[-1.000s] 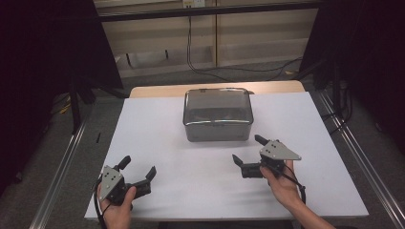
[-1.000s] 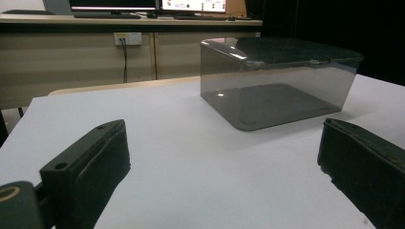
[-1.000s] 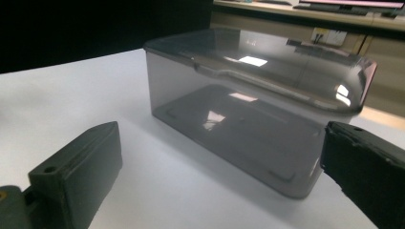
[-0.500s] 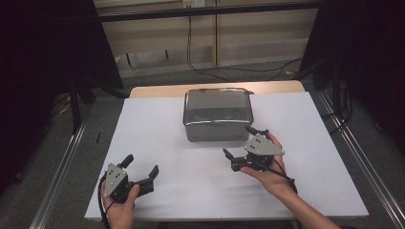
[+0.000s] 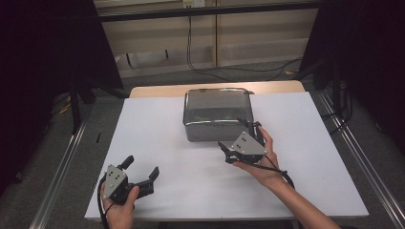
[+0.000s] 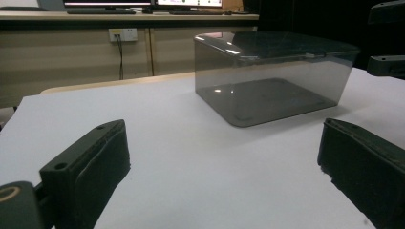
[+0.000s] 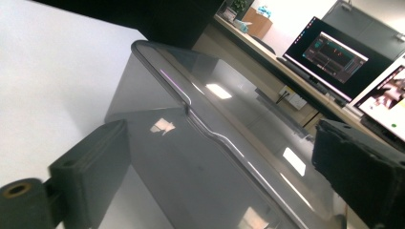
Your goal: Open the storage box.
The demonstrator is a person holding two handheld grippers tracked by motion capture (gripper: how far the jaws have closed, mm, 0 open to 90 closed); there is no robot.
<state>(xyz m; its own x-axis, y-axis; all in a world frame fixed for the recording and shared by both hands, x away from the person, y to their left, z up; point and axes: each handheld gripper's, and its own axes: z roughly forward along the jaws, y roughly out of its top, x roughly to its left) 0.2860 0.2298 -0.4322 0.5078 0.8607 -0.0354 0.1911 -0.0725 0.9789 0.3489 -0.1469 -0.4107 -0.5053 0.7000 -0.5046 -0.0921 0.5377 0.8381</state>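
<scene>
Right gripper (image 5: pixel 237 134) moves fwd and left vs a sec ago, from open table (image 5: pixel 157 119) up to the smoky plastic box's (image 5: pixel 215 114) front right corner. It's now tilted, jaws wide apart at the box's near edge. Left gripper (image 5: pixel 142 167) shifts only slightly.

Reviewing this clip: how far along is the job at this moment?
Nothing looks done: the smoky plastic box sits lid-on on the white table. In hand: the right gripper, jaws open, is at the box's near edge. The left gripper rests open, apart. Any grasp or opening remains.
</scene>
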